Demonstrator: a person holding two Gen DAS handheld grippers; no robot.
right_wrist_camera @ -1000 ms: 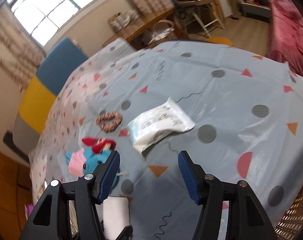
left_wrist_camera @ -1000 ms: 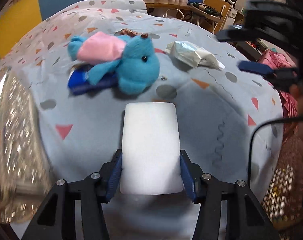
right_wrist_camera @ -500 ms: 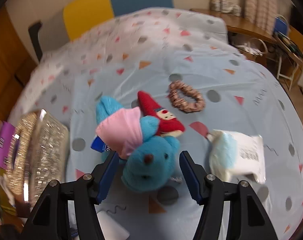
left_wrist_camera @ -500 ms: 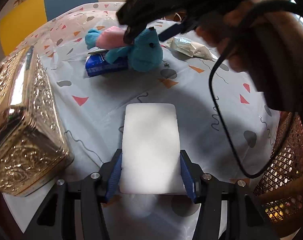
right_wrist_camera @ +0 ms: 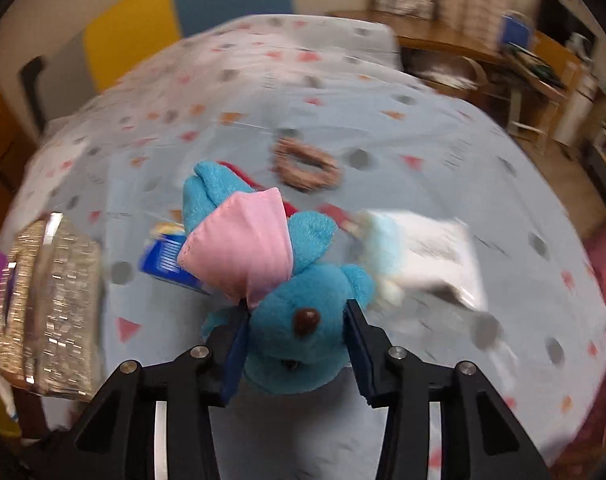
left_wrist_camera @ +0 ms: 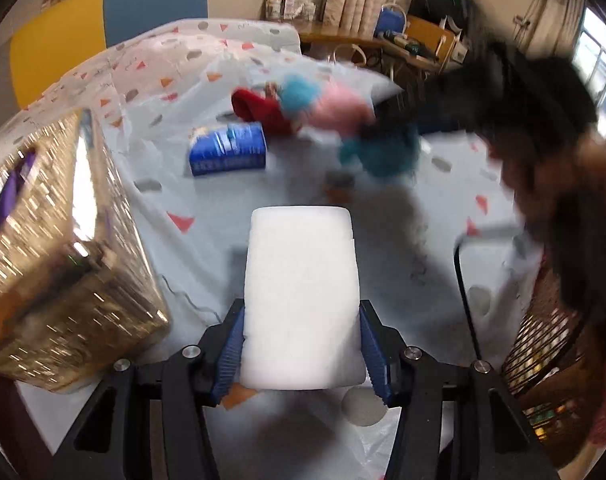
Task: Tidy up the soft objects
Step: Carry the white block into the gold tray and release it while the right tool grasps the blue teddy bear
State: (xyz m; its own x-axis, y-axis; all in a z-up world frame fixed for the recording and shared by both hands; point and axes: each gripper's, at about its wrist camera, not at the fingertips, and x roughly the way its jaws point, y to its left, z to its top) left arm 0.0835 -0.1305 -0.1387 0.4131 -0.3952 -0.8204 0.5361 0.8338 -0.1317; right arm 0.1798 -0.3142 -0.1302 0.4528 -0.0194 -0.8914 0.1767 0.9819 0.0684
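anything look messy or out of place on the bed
Nothing looks spilled or damaged. The soft things lie jumbled: the red plush half under the blue plush toy, a scrunchie and a white packet loose beside them.

on the table [right_wrist_camera: 423,128], the box [right_wrist_camera: 51,304] sits left, the packet [right_wrist_camera: 427,252] right, the scrunchie [right_wrist_camera: 307,166] behind.

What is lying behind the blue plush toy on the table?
Behind the blue plush toy: a blue packet, a red plush and a hair scrunchie. The toy covers most of the packet and red plush.
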